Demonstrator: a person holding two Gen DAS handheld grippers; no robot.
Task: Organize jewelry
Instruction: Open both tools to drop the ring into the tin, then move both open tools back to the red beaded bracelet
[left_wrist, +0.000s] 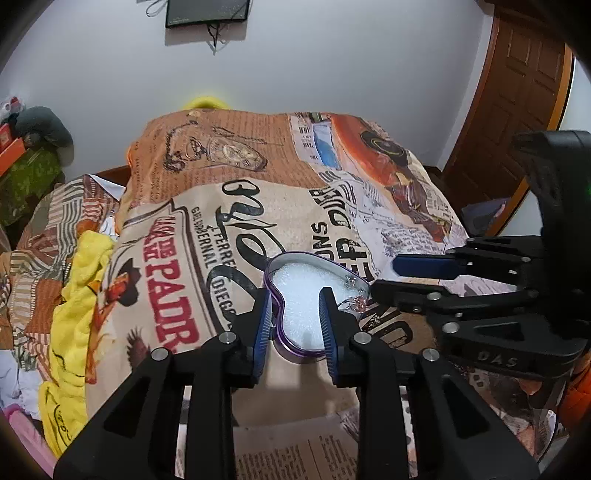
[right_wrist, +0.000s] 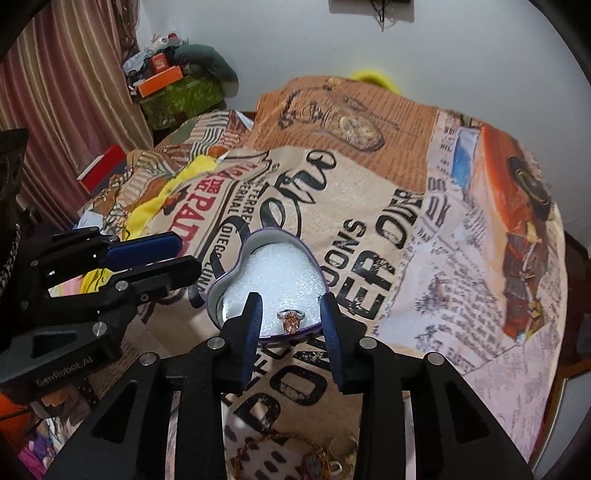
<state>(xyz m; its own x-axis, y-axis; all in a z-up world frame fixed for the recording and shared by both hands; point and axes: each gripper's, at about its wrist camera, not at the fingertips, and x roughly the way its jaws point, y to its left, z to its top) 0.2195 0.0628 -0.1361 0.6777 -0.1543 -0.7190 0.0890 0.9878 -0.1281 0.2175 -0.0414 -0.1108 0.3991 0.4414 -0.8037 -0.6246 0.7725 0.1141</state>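
Observation:
A purple heart-shaped tin lined with white foam lies on the printed bedspread. A silver ring with a pink stone lies on the foam near the tin's near edge; it also shows in the left wrist view. My left gripper is open, its fingers straddling the tin's left lobe wall. My right gripper is open and empty, its fingers either side of the ring above the tin. More gold jewelry, a chain and a ring, lies under the right gripper.
The newspaper-print bedspread covers the bed. A yellow cloth lies at the left. Boxes and a green bin stand by the curtain. A wooden door is at the right.

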